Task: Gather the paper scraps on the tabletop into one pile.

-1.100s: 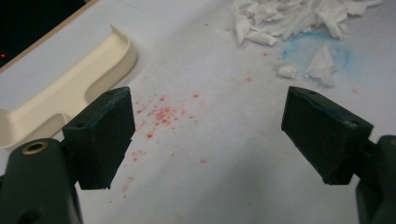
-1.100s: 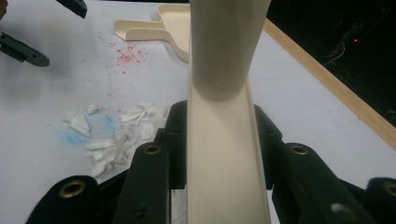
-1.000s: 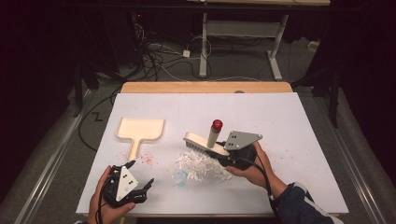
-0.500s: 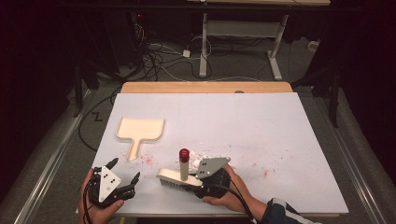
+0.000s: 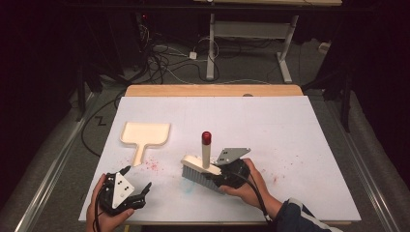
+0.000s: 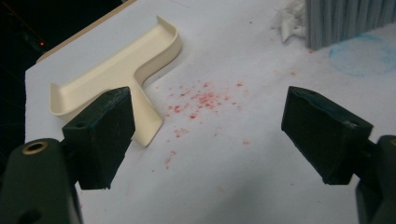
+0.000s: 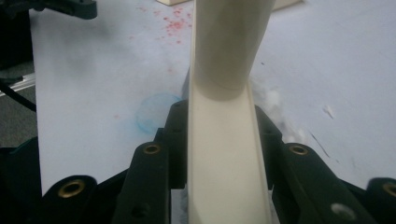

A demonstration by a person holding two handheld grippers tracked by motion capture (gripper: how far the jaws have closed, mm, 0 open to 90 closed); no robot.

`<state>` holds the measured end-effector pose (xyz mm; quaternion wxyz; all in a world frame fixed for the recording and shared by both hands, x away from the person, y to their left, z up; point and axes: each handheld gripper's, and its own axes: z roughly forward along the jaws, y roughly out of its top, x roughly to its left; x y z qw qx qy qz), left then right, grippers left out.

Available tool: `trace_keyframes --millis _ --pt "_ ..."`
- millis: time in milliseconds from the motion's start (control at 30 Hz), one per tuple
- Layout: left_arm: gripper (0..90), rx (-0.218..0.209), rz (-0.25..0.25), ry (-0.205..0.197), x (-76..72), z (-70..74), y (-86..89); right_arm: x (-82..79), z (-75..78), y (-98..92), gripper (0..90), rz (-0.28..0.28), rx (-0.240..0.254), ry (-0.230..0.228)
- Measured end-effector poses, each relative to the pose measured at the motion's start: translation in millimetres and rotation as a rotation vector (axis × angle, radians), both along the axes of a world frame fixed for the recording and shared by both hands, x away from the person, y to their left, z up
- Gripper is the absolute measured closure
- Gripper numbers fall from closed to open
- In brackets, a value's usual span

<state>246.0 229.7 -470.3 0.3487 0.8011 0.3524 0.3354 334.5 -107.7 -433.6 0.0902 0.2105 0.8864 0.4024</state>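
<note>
A cream hand brush [image 5: 198, 169] with an upright handle tipped in red [image 5: 206, 137] stands bristles-down on the white table sheet [image 5: 290, 125]. My right gripper [image 5: 212, 175] is shut on the brush head; in the right gripper view its jaws clamp both sides of the brush's back [image 7: 224, 158]. White paper scraps [image 6: 289, 18] lie against the bristles [image 6: 345, 18]. A cream dustpan [image 5: 145, 135] lies flat at the left. My left gripper [image 5: 138, 179] rests near the front-left edge, open and holding nothing, facing the dustpan [image 6: 116, 70].
Red specks [image 6: 201, 98] are scattered beside the dustpan handle. A faint blue round stain [image 6: 364, 53] marks the sheet by the brush. The table's front edge is just below both hands. Cables and desk legs stand on the floor beyond the far edge.
The right gripper swept the brush toward the front left, then shifted slightly back to the right. The scrap pile once in front of the brush now sits against its bristles. The left hand barely moved.
</note>
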Motion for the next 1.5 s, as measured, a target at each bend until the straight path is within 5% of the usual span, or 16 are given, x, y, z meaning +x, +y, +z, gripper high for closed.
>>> trace_keyframes --millis 233,633,867,1033,1200,1333,1500 --pt "16.5 0.034 -0.029 0.009 0.2 -1.8 -5.7 4.4 9.7 -15.8 68.2 -0.043 -0.030 -0.046" --pt "16.5 0.056 -0.048 0.005 0.6 -2.6 -7.3 -12.7 50.9 -70.4 68.1 -0.054 0.046 -0.099" --pt "16.5 0.065 -0.046 0.021 0.0 -3.1 -9.8 -34.8 51.4 -123.3 68.2 -0.086 -0.020 -0.120" --pt "16.5 0.079 -0.056 0.012 1.4 -2.9 -12.6 -52.8 48.5 -156.6 68.2 -0.067 -0.105 -0.091" --pt "16.5 0.084 -0.064 0.024 3.4 -4.3 -14.2 -62.1 45.2 -166.5 68.2 -0.033 -0.131 -0.056" --pt "16.5 0.053 -0.082 0.041 5.0 -4.3 -13.5 -60.4 27.6 -155.0 68.2 0.007 -0.160 -0.003" --pt "16.5 0.047 -0.086 0.052 6.8 -5.5 -13.4 -55.7 20.2 -136.3 68.3 0.007 -0.147 -0.024"
